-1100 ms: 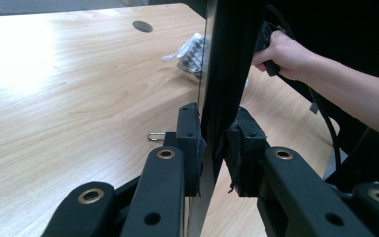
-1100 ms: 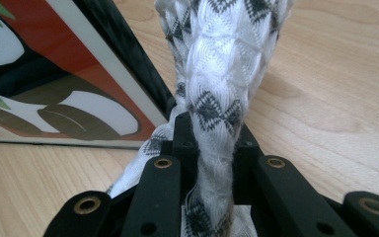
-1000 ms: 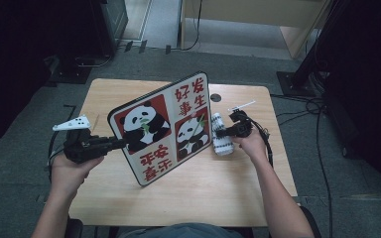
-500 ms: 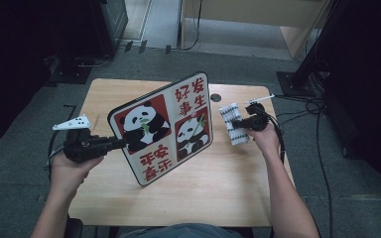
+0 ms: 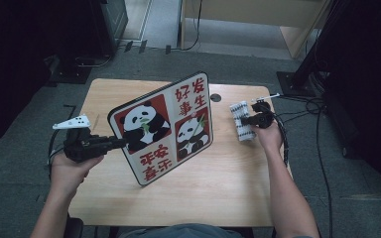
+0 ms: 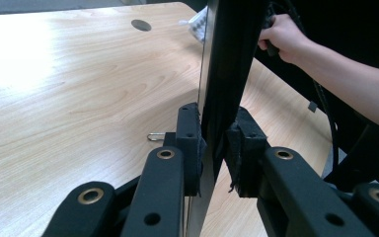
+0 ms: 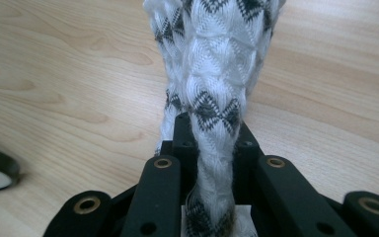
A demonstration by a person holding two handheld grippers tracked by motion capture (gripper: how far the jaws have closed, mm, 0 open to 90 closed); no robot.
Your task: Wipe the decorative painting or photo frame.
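A panda board with red panels and Chinese characters stands tilted on its lower edge on the wooden table. My left gripper is shut on the board's left edge; in the left gripper view its pads clamp the dark board edge seen end-on. At the right, my right gripper is shut on a white cloth with a black zigzag pattern, held just above the table. In the right gripper view that cloth bunches between the jaws.
A round cable hole sits in the table behind the board. Cables trail on the floor to the right, near a dark stand. A small metal clip lies on the table by the left jaws.
My right gripper has carried the cloth to the right, away from the board's right edge. The left gripper and the board have stayed in place.
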